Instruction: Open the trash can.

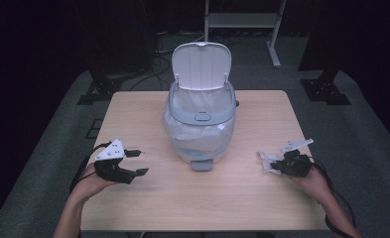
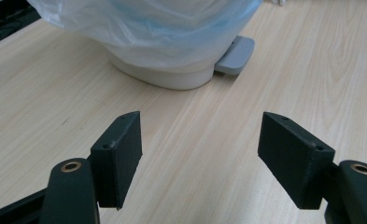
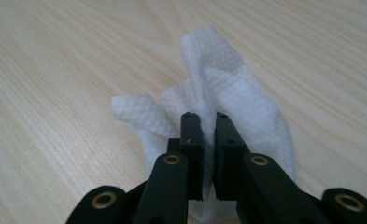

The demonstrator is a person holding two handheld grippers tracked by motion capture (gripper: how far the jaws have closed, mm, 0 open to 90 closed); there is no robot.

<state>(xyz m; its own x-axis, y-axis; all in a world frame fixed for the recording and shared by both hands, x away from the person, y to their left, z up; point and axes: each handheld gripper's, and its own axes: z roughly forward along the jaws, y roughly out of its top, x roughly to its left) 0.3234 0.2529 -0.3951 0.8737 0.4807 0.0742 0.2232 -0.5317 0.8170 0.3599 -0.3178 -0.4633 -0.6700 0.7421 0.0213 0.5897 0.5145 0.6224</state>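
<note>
A small white and grey pedal bin (image 1: 201,121) stands at the middle of the wooden table (image 1: 133,111), its lid up and a clear liner bag draped over its rim. Its grey pedal (image 2: 235,54) faces me. A crumpled white paper towel (image 3: 228,93) lies on the table at the right (image 1: 268,161). My right gripper (image 1: 282,165) is shut on that towel, its jaws pinching a fold (image 3: 208,122). My left gripper (image 1: 139,162) rests low at the table's left, open, with bare wood between its jaws (image 2: 200,144).
The bin's base (image 2: 162,77) sits a short way ahead of the left gripper. Grey carpet surrounds the table, with a white shelf frame (image 1: 242,22) and black stands (image 1: 326,89) behind it. Cables trail from both grippers off the near edge.
</note>
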